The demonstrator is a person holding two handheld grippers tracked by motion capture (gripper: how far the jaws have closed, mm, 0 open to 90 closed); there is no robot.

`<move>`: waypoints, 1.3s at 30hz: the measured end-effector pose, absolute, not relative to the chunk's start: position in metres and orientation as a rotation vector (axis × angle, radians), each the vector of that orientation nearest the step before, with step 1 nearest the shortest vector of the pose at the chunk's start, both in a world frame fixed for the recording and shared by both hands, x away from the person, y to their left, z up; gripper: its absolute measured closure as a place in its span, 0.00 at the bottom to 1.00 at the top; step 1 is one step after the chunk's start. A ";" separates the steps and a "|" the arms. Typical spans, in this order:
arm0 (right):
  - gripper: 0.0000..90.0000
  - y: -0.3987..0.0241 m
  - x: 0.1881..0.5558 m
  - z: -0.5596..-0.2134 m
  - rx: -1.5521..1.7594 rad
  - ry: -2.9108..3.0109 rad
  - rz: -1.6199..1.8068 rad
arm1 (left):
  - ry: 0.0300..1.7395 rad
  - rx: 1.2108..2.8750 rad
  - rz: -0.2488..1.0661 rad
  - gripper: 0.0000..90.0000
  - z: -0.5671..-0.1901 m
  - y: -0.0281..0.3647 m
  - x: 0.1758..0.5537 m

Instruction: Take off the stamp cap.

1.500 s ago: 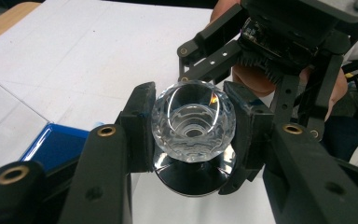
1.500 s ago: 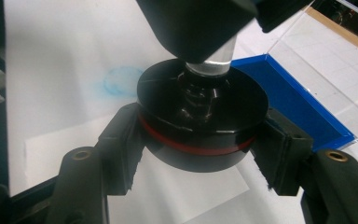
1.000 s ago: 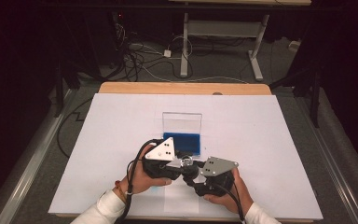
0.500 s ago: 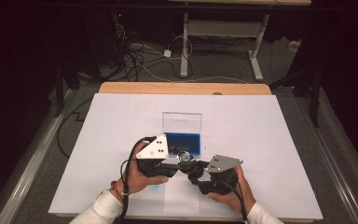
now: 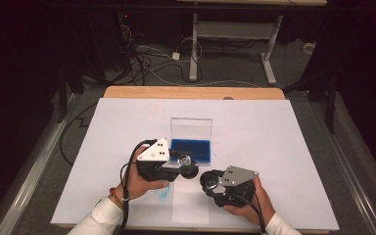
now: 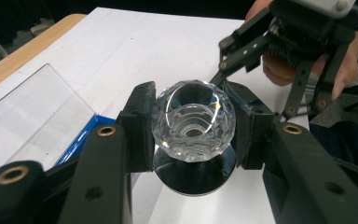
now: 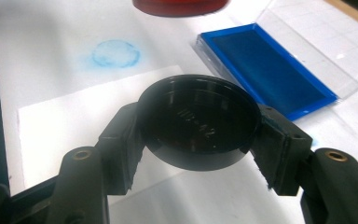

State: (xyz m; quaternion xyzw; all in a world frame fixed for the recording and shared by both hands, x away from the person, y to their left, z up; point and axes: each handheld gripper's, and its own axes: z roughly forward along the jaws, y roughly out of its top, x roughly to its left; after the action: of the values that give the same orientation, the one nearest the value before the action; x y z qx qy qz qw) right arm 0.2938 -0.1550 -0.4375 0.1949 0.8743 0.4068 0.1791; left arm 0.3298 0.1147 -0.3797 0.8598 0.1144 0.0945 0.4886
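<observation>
Bright glaring tabletop, dark surroundings, soft close-ups

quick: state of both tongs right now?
Left tongs: closed on the faceted glass stamp.
Right tongs: closed on the black round cap.

Ink pad [image 5: 191, 150] behind claws; paper sheet [image 5: 188, 205] before it.

My left tool [image 6: 193, 135] clamps a clear faceted crystal knob [image 6: 193, 121] on its round black base [image 6: 195, 175] above the white table [image 6: 135, 51]; the open blue-lined plastic case [image 6: 37, 116] lies beside it.
</observation>
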 end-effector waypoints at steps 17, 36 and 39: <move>0.43 -0.186 0.290 -0.418 0.600 2.368 1.154 | 0.353 2.128 0.299 0.61 -0.380 0.133 0.340; 0.43 -0.194 0.285 -0.413 0.597 2.338 1.152 | 0.419 2.147 0.328 0.61 -0.385 0.145 0.350; 0.43 -0.199 0.284 -0.413 0.610 2.333 1.153 | 0.431 2.146 0.325 0.61 -0.386 0.148 0.351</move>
State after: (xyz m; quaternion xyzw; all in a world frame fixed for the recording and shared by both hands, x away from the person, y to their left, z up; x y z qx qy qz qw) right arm 0.2837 -0.1989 -0.4129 0.2220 0.8489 0.4198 0.2323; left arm 0.3514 0.1476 -0.3858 0.8671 0.1740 0.1313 0.4479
